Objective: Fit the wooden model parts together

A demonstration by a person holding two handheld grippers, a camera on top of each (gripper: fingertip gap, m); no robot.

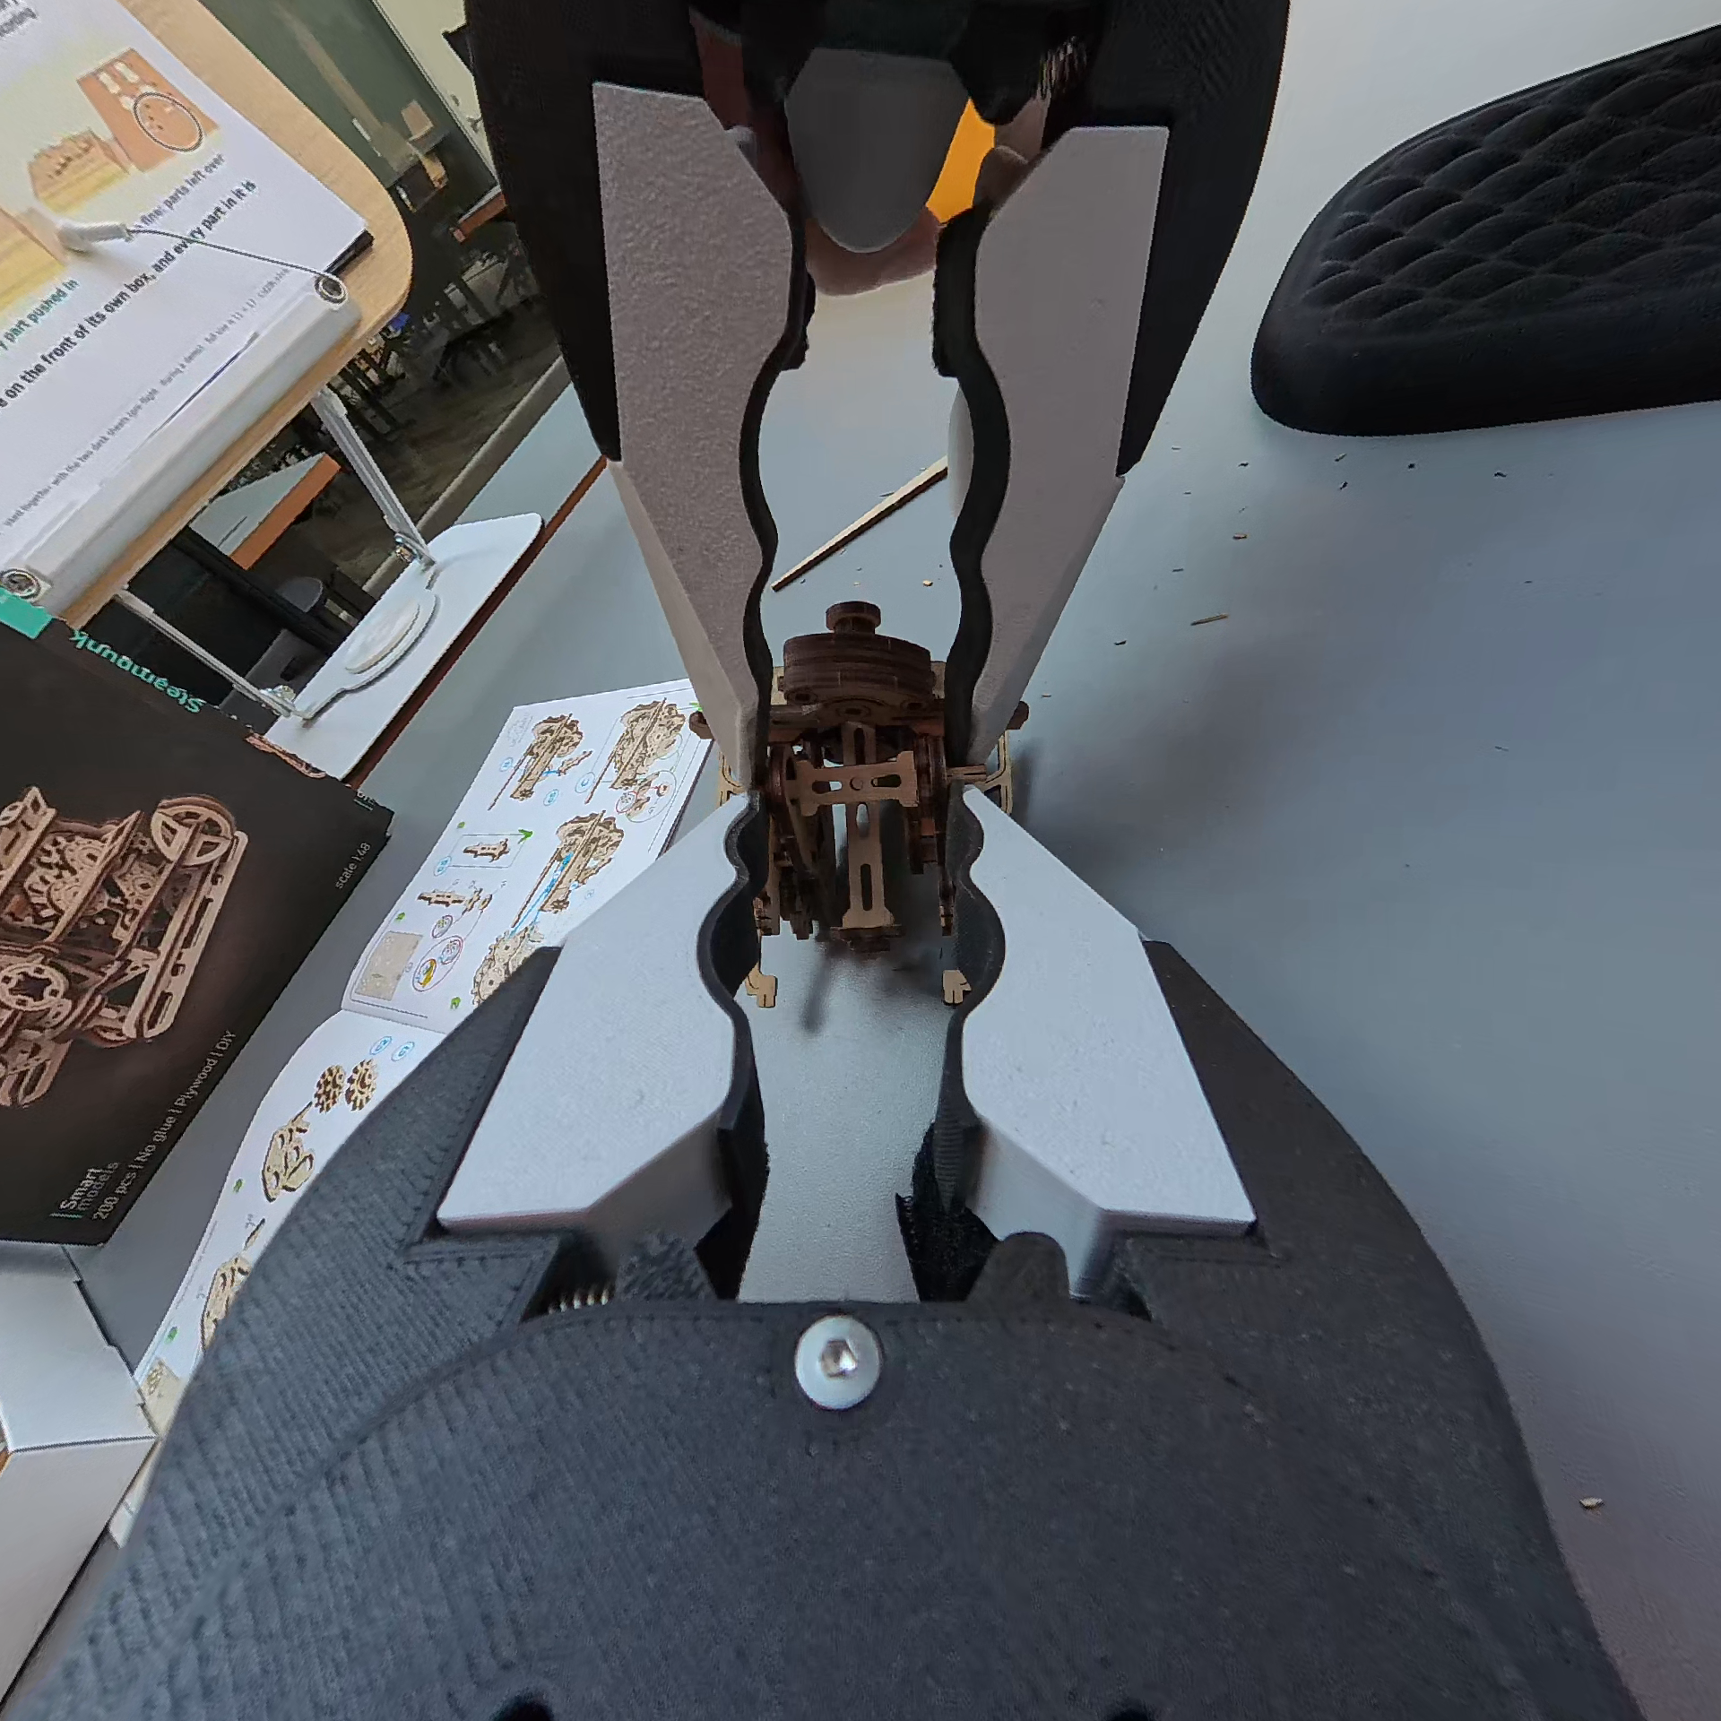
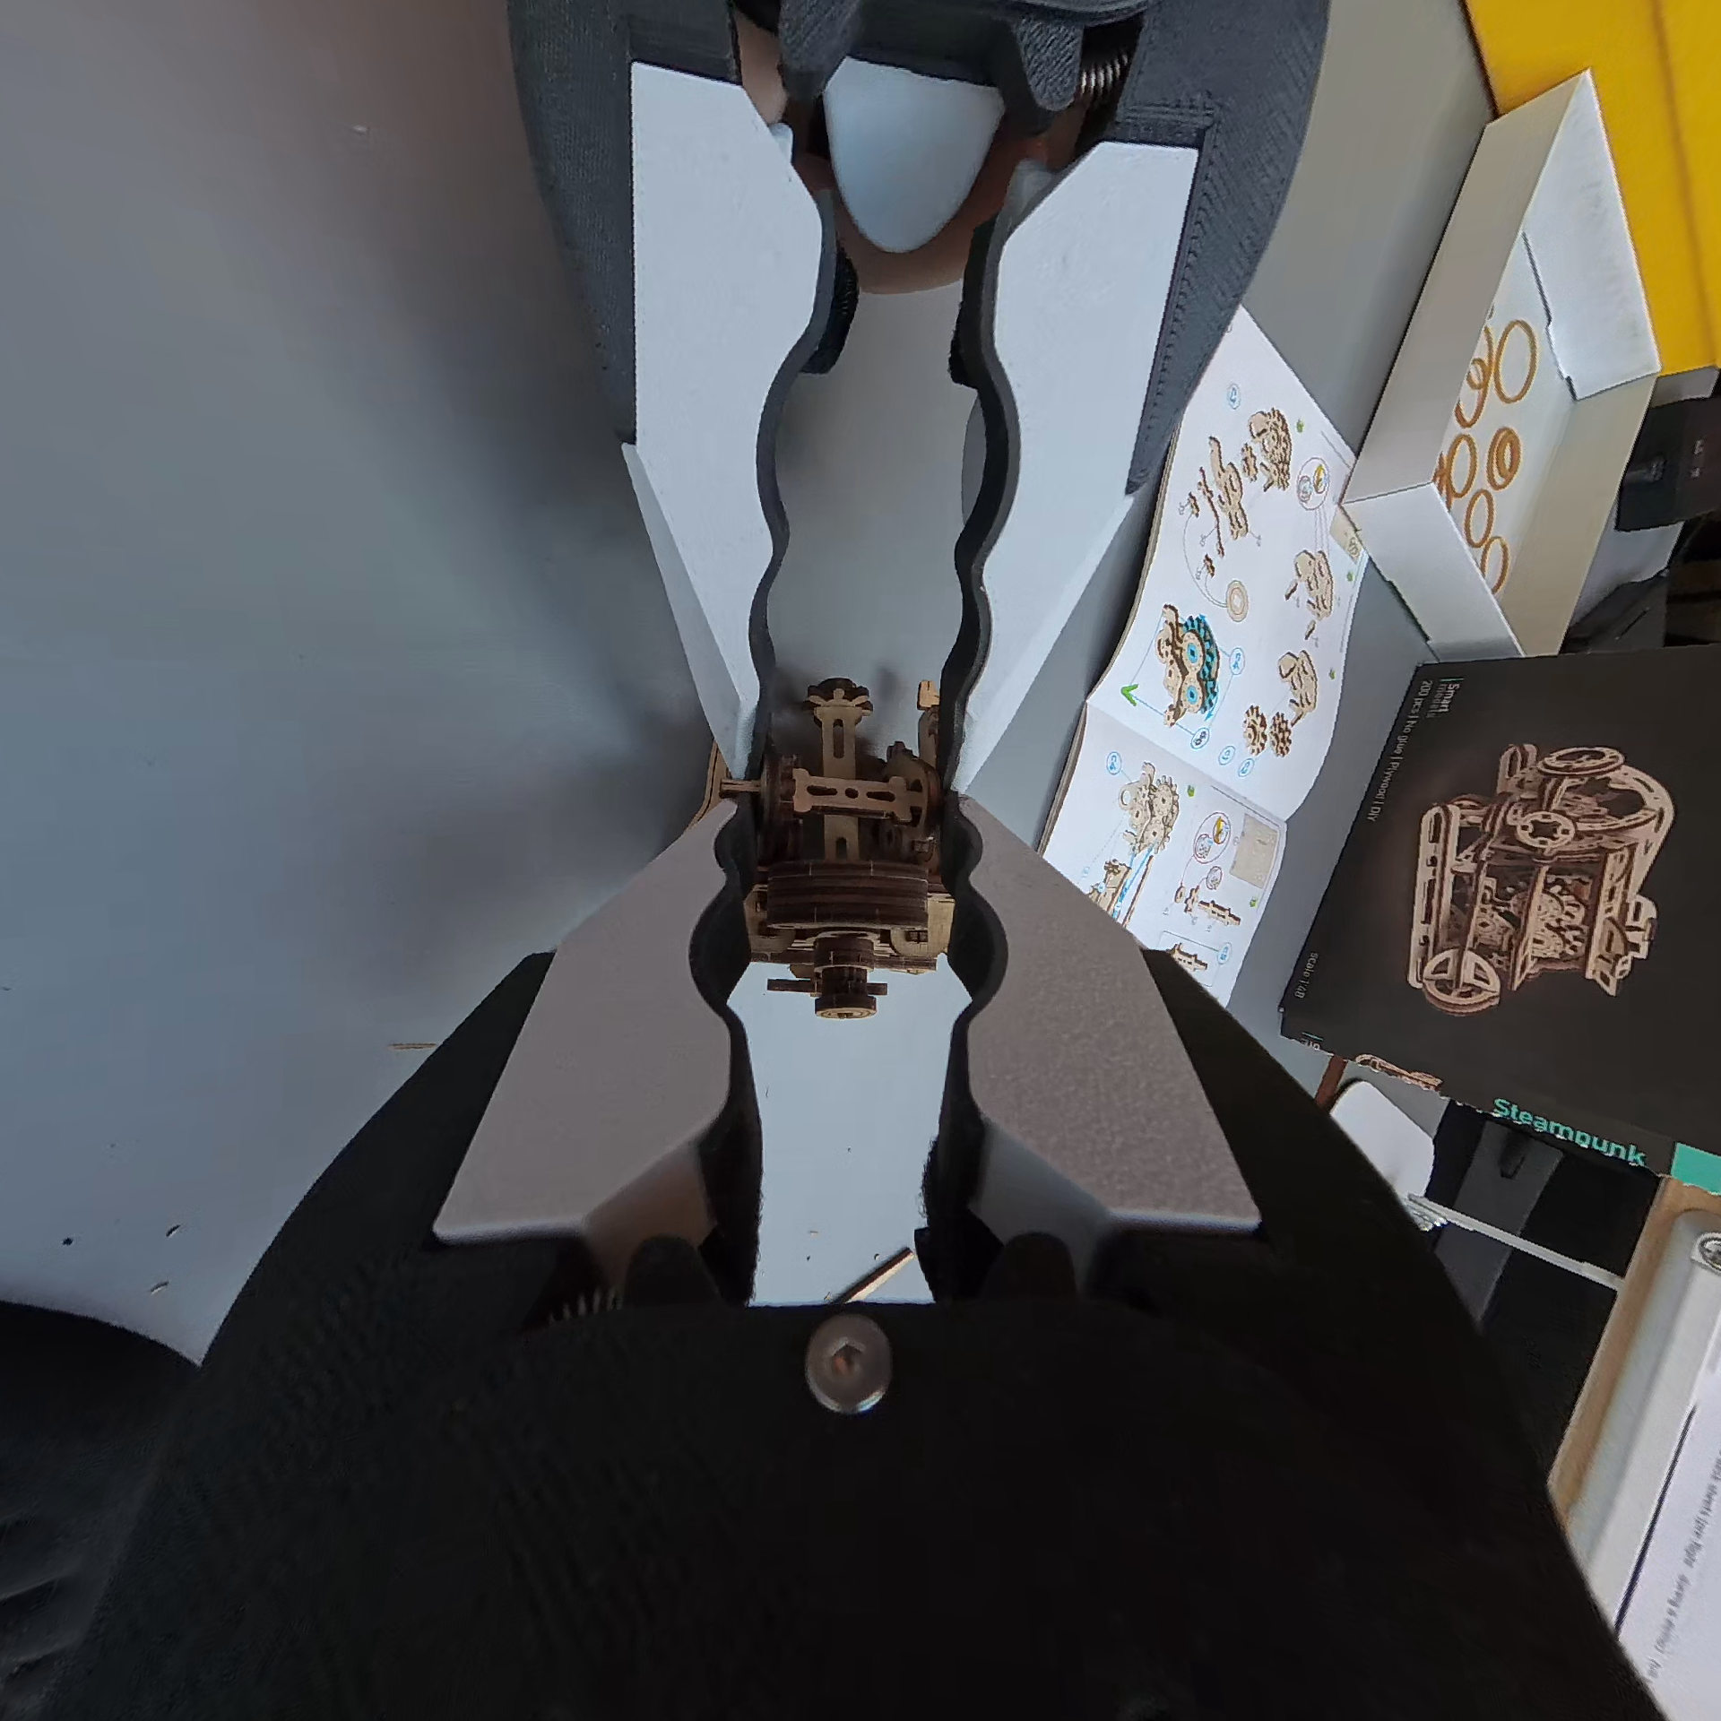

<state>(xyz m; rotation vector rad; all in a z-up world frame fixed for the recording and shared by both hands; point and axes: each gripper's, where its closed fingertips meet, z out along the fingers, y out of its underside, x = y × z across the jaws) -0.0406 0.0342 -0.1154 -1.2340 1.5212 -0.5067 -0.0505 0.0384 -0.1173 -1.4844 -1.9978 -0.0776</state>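
A small wooden model assembly (image 1: 852,792) of gears, a dark round drum and a pale cross-shaped piece is held over the grey table (image 1: 1304,838). My left gripper (image 1: 857,819) reaches in from the bottom of the left wrist view and is shut on the model's sides. My right gripper (image 1: 857,740) comes in from the top, facing it, and clamps the same model. In the right wrist view the model (image 2: 843,838) sits between my right gripper (image 2: 847,824) from below and the left gripper (image 2: 852,745) from above. The fingers hide the contact faces.
An open instruction booklet (image 1: 559,838) and a black model box (image 1: 158,913) lie to the left. A document stand (image 1: 186,279) is behind them. A black cushion (image 1: 1509,251) lies at the far right, with a thin wooden strip (image 1: 866,526) near it. A white tray with wooden rings (image 2: 1490,391) shows in the right wrist view. Less than 4 cm separates the two grippers' tips.
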